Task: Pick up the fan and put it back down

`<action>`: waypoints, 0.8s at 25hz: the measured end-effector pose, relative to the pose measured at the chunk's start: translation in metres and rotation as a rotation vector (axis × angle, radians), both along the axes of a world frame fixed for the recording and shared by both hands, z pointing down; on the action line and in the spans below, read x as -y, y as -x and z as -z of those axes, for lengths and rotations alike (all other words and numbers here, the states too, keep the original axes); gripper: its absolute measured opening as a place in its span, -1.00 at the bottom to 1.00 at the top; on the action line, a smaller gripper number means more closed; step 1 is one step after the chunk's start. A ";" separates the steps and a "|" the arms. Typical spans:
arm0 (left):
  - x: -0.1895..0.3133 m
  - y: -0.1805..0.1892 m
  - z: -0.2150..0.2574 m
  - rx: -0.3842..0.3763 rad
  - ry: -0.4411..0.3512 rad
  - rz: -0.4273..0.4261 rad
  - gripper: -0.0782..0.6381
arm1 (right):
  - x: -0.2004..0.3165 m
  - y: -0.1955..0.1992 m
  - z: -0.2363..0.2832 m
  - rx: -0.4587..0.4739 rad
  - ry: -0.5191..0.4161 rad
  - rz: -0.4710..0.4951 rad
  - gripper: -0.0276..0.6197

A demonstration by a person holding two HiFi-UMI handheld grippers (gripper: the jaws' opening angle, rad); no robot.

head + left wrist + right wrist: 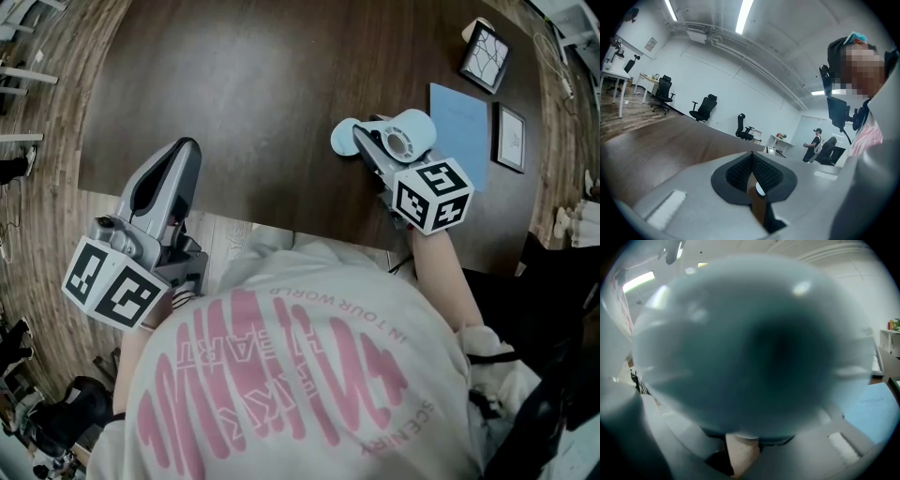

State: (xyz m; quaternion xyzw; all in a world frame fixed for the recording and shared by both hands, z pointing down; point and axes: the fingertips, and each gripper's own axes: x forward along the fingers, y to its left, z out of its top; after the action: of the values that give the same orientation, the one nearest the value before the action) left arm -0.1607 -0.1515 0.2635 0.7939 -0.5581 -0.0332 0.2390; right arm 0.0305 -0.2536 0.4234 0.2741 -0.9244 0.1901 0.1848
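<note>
A small pale blue fan sits in my right gripper over the right part of the dark wooden table. The jaws are shut on it. In the right gripper view the fan's rounded body fills nearly the whole picture and is blurred. Whether its foot touches the table I cannot tell. My left gripper hangs at the table's near edge on the left. Its pads meet with nothing between them.
A light blue notebook lies just right of the fan, and its corner shows in the right gripper view. Two framed pictures lie at the far right. Office chairs and a standing person are across the room.
</note>
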 end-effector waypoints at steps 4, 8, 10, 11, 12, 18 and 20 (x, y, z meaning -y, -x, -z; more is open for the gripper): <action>-0.001 0.000 -0.001 0.000 0.005 0.000 -0.73 | -0.001 0.000 -0.004 -0.006 0.015 -0.002 -0.45; -0.002 0.002 0.000 0.002 0.004 0.006 -0.73 | 0.000 0.000 -0.005 -0.004 0.020 -0.002 -0.45; -0.002 0.002 -0.001 0.002 0.004 0.007 -0.73 | 0.001 0.001 -0.005 -0.001 0.020 0.001 -0.45; -0.002 0.001 -0.001 0.001 0.005 0.007 -0.73 | 0.001 0.001 -0.005 -0.001 0.020 0.002 -0.45; -0.002 0.001 -0.001 0.001 0.005 0.006 -0.73 | 0.001 0.001 -0.005 0.000 0.020 0.002 -0.45; -0.003 0.002 -0.001 0.002 0.009 0.009 -0.73 | 0.000 0.003 -0.006 -0.013 0.009 0.010 -0.45; -0.003 0.002 -0.001 0.001 0.009 0.009 -0.73 | -0.001 0.005 -0.006 -0.022 0.000 0.018 -0.45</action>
State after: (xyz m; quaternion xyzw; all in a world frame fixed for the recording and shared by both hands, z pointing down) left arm -0.1631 -0.1483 0.2648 0.7902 -0.5621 -0.0315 0.2420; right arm 0.0254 -0.2530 0.4295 0.2680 -0.9247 0.1854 0.1968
